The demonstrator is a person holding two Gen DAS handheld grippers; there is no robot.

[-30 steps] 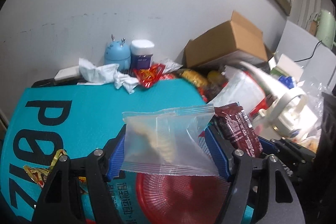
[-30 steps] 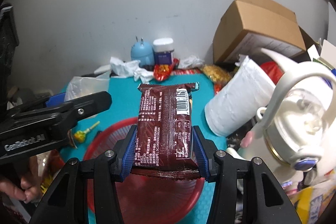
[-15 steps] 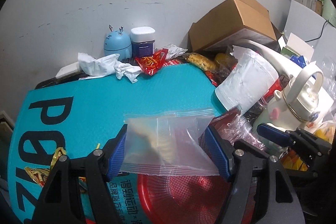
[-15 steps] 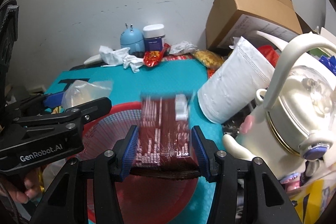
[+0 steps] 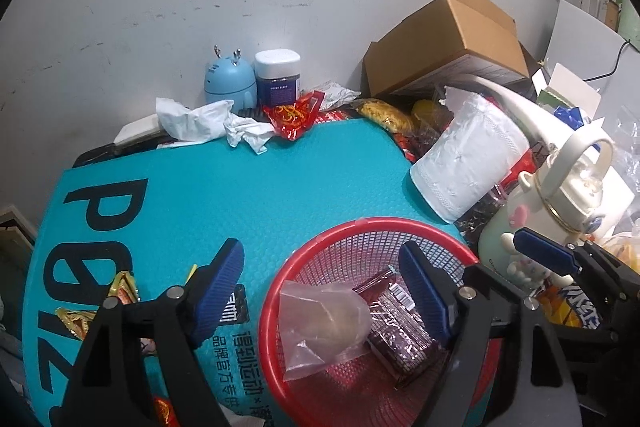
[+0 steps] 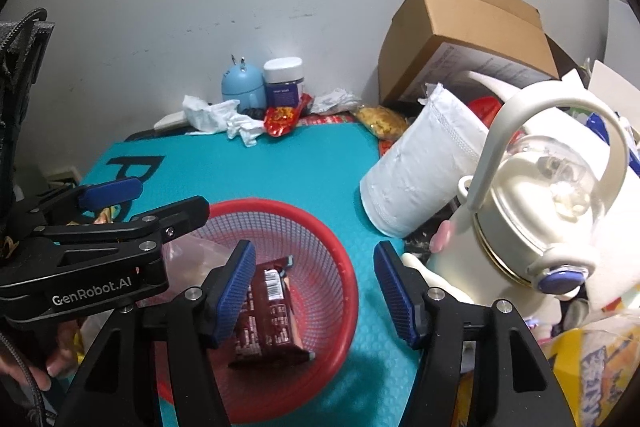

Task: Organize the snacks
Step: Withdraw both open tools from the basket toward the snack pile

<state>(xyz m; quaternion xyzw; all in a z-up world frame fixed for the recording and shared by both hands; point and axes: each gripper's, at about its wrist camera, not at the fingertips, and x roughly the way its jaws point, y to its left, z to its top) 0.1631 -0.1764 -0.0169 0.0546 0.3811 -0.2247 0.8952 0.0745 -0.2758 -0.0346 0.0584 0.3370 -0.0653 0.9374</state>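
Note:
A red mesh basket (image 5: 360, 231) (image 6: 344, 255) sits on the teal mat near me. Inside it lie a clear zip bag (image 5: 324, 327) (image 6: 192, 251) and a dark red snack pack (image 5: 404, 339) (image 6: 268, 315). My left gripper (image 5: 324, 279) hovers over the basket, jaws opening, nothing between them. My right gripper (image 6: 316, 291) hangs above the basket's right side, jaws also opening and empty, with the snack pack below its left finger. In the right wrist view, the left gripper's black body (image 6: 100, 247) crosses the basket's left part and hides most of the zip bag.
Loose candy wrappers (image 5: 120, 291) lie on the teal mat (image 5: 240, 187) at left. A paper roll (image 5: 468, 163) (image 6: 420, 171), a cream kettle (image 5: 560, 199) (image 6: 532, 211) and a cardboard box (image 5: 452, 39) crowd the right. Tissues (image 5: 208, 123), a blue gadget (image 5: 230, 79) and a jar (image 5: 278, 73) stand by the wall.
Both grippers opened and let go. The zip bag dropped from the left jaws and the dark red snack pack from the right jaws; both now lie in the red basket.

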